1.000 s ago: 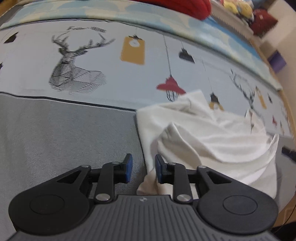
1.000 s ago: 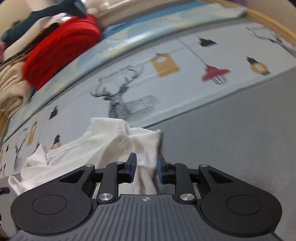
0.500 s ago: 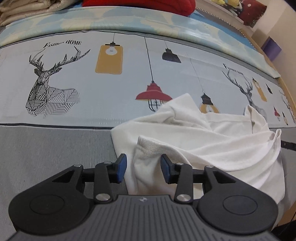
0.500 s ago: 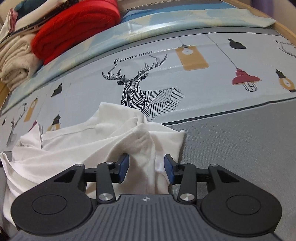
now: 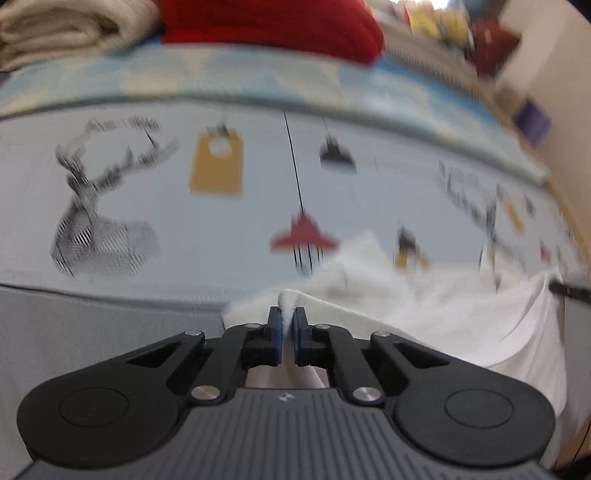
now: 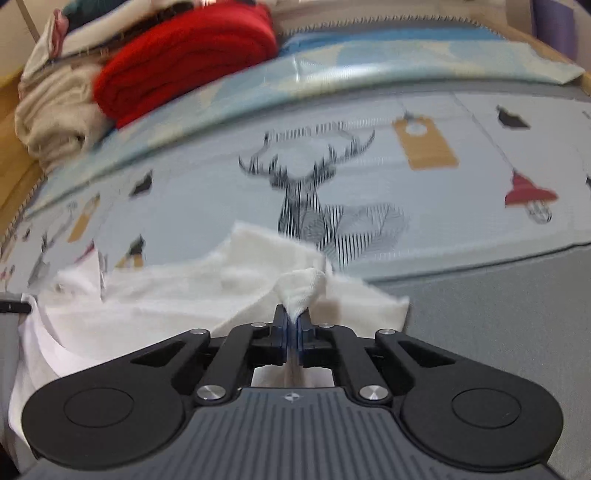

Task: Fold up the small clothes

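A crumpled white garment [image 5: 424, 314] lies on a bed, partly on the grey sheet and partly on the printed one. In the left wrist view my left gripper [image 5: 288, 314] is shut on a pinched fold at the garment's left edge, and a tuft of cloth pokes out above the blue pads. In the right wrist view the same white garment [image 6: 166, 295] spreads to the left. My right gripper [image 6: 293, 317] is shut on a bunched corner near its right edge. Both views are blurred by motion.
The printed sheet [image 6: 369, 177] shows deer, lamps and tags, with the grey sheet [image 6: 498, 314] in front. A red folded blanket [image 6: 184, 59] and a beige one [image 6: 55, 110] are stacked at the back. Bright clutter [image 5: 443, 22] fills the far right corner.
Both grippers first opened wider, straddled folds of the white garment, then shut on them. The pinched cloth now stands up between the pads, and both views have shifted and blurred.
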`<state>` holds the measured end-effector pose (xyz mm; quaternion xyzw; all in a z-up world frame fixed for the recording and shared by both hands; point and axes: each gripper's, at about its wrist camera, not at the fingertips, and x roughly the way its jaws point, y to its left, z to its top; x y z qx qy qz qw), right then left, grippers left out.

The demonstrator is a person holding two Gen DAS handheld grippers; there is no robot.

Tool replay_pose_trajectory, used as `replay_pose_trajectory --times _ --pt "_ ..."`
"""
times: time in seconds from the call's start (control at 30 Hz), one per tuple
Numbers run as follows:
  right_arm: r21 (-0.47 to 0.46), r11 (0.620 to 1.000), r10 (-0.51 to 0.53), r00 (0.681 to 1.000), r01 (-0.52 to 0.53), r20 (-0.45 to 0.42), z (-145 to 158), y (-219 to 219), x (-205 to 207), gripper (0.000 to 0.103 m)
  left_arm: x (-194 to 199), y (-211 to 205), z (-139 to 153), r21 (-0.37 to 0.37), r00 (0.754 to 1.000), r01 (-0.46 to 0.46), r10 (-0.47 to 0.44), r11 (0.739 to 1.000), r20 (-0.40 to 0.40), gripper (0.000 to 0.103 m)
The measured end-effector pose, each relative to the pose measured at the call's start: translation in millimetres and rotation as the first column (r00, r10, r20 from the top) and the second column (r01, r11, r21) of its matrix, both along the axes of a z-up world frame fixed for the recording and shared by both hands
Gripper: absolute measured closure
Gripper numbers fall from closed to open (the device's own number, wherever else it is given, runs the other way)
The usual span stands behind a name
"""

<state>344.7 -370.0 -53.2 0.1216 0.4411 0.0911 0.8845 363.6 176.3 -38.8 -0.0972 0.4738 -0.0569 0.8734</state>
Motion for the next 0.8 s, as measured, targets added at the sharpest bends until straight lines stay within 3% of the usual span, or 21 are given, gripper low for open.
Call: replay_pose_trajectory --times 0.07,0.17,0.27,0.47,0.57,0.7,0.8 --pt "0.059 0.994 -0.099 0.993 0.095 0.068 13 -12 1 0.100 0 4 8 -0.009 0.996 -0.050 0.050 0.999 0.069 0.097" --pt "0.075 0.977 -0.209 0.971 0.201 0.116 19 -19 4 0.100 9 0 2 0.041 0.995 -0.078 0.076 0.996 0.061 0.097" --pt "0.035 0.976 -0.216 0.973 0.214 0.086 10 -10 15 0.099 16 -4 -3 0.064 0.994 -0.090 0.086 0.994 0.060 0.097" --pt "-0.035 0.971 -0.231 0.966 0.236 0.114 7 2 29 0.099 25 -2 1 0.052 0.984 -0.146 0.140 0.988 0.114 0.096" --pt "-0.085 0.966 -0.237 0.968 0.244 0.086 1 5 35 0.095 29 0 2 0.047 0.987 -0.150 0.146 0.988 0.070 0.083" --pt "-0.093 0.964 -0.247 0.968 0.251 0.047 4 -3 34 0.083 21 12 10 0.037 0.986 -0.161 0.159 0.986 0.056 0.082" --pt "-0.040 0.970 -0.238 0.971 0.238 0.000 6 -16 25 0.072 13 23 2 -0.066 0.990 -0.132 0.128 0.989 -0.057 0.081"
